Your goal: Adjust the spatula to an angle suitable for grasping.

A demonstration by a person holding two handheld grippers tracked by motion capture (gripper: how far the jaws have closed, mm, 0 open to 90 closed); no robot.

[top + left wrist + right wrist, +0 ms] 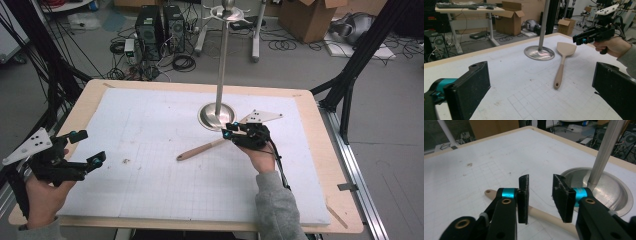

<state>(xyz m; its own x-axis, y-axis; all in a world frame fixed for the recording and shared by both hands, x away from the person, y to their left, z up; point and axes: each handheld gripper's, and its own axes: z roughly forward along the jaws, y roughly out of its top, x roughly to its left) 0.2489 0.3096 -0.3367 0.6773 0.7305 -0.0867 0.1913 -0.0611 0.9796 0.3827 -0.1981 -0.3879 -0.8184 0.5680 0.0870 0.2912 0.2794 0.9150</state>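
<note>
A beige spatula with a long handle point(562, 65) lies flat on the white gridded mat point(150, 165), its blade just beside the round steel base of an upright metal stand point(216, 115) at the far centre of the table. The right gripper point(540, 196) hovers over the handle, its black jaws parted with a gap between them and the handle passing below, not yet pinched. The left gripper point(82, 148) waits at the near left edge, jaws wide apart and holding nothing. The pickup looks barely begun: the spatula is unlifted, and closing on it, raising it and presumably hanging it on the stand all remain.
</note>
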